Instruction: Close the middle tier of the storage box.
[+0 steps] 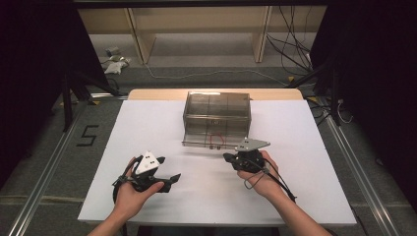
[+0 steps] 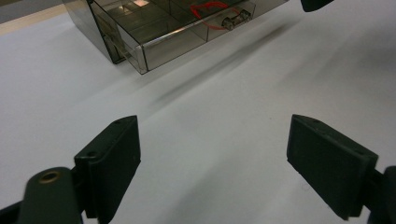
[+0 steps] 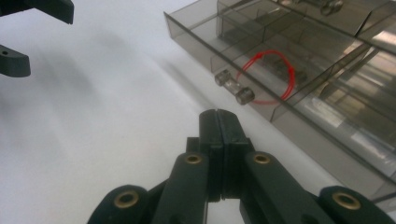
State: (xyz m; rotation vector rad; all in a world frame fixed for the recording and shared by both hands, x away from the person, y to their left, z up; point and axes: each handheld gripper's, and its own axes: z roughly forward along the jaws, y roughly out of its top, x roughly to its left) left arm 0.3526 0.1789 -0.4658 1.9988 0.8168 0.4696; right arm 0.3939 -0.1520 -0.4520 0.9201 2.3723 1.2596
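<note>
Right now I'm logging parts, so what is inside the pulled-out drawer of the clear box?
The drawer holds a red wire loop and a small glass fuse-like tube in a front compartment. Compartments farther back are hazy behind tinted walls; their contents cannot be told.

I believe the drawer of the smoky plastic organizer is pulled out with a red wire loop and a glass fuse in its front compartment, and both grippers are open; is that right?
Not quite: the right gripper is shut, its jaws pressed together with nothing between them, as the right gripper view shows. The left gripper is open. The rest holds: the drawer of the organizer is pulled out, with the red wire loop and the glass fuse in its front compartment.
</note>
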